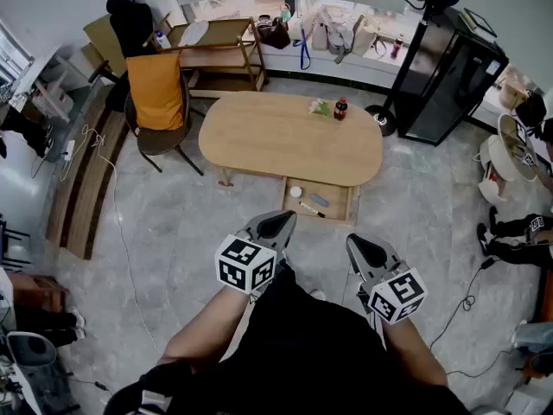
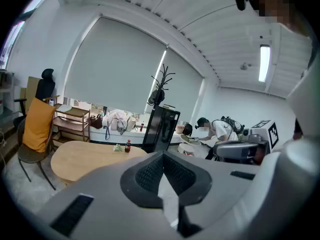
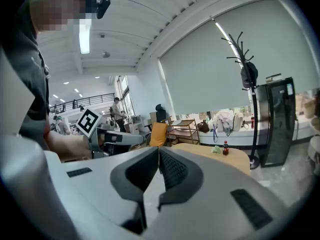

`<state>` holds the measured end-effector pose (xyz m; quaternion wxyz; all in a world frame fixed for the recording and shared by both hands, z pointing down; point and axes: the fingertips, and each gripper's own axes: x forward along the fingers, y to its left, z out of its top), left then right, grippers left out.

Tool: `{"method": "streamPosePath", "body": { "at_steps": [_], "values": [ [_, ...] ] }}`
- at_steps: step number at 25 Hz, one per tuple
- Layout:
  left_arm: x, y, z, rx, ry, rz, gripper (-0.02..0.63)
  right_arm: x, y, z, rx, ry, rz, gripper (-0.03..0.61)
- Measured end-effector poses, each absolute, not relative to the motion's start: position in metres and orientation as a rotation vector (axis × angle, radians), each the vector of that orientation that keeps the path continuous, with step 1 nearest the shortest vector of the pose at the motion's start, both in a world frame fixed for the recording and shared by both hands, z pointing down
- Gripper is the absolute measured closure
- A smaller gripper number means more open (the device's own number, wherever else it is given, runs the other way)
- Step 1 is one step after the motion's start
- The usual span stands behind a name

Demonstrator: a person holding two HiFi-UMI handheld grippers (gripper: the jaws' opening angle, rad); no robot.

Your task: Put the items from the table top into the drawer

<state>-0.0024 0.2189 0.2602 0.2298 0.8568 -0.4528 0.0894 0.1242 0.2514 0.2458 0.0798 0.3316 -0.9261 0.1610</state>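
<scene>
A small dark cola bottle (image 1: 340, 108) and a green packet (image 1: 320, 106) stand on the far right part of the oval wooden table (image 1: 259, 141). Under the table's near edge, an open wooden drawer (image 1: 335, 190) holds a white round item (image 1: 295, 192), a grey-blue item (image 1: 319, 201) and a pen-like stick (image 1: 312, 210). My left gripper (image 1: 281, 219) and right gripper (image 1: 359, 242) are held close to my body, well short of the table. Both are shut with nothing between the pads. The bottle (image 2: 128, 146) also shows far off in the left gripper view, and the bottle (image 3: 225, 148) in the right gripper view.
A chair draped in orange cloth (image 1: 155, 93) stands left of the table, with a wooden shelf cart (image 1: 216, 46) behind it. A black cabinet (image 1: 449, 76) and a coat stand (image 1: 406, 67) are at the back right. Cables (image 1: 112, 197) trail across the floor. A seated person (image 1: 518, 232) is at right.
</scene>
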Motion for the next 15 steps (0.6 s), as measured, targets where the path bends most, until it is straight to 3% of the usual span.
{"method": "streamPosePath", "body": {
  "at_steps": [8, 15],
  "values": [
    [-0.002, 0.297, 0.259, 2.379, -1.286, 0.402, 0.612, 0.113, 0.311, 0.247, 0.862, -2.847, 0.529, 0.575],
    [-0.034, 0.298, 0.243, 2.459, -1.241, 0.384, 0.612, 0.071, 0.325, 0.245, 0.905, -2.828, 0.485, 0.575]
  ]
}}
